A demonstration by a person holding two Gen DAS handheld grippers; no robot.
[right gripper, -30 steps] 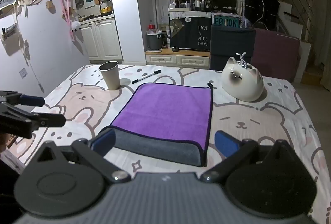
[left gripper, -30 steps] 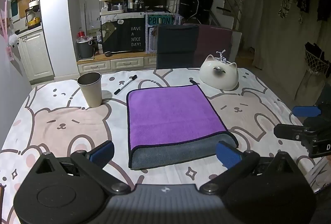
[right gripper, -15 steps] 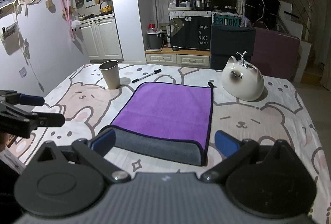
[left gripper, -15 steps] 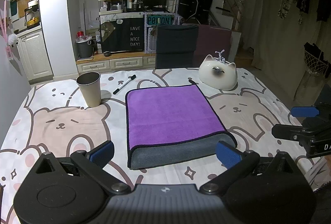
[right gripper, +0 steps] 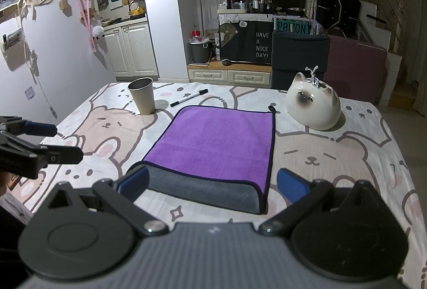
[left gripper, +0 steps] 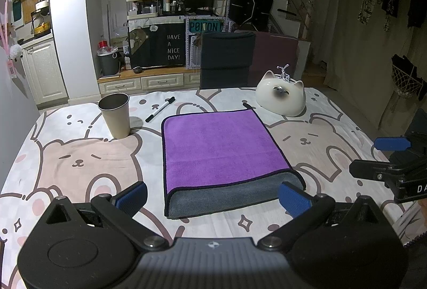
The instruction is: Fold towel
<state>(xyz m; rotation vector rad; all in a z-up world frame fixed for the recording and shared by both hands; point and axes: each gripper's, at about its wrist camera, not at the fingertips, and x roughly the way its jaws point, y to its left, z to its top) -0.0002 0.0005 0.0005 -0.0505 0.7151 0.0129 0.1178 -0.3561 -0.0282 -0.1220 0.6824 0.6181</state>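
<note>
Left gripper (left gripper: 212,198): jaws spread wide, blue pads holding nothing; poised above the table's near edge, short of the towel's folded end.
Right gripper (right gripper: 212,186): jaws likewise wide apart, empty; its left pad overlaps the towel's near left corner in view, contact not discernible.
Towel (left gripper: 218,147): purple face up, grey underside showing at the near fold; lies flat at the table's centre, dark piping along its edges.
Tablecloth (left gripper: 80,155): bear print, pink and cream.
Cup (left gripper: 114,114): upright, left of the towel, apart from it.
Marker (left gripper: 160,113): lying between cup and towel's far edge.
Cat figurine (left gripper: 281,97): white ceramic, beyond the towel's far right corner.
</note>
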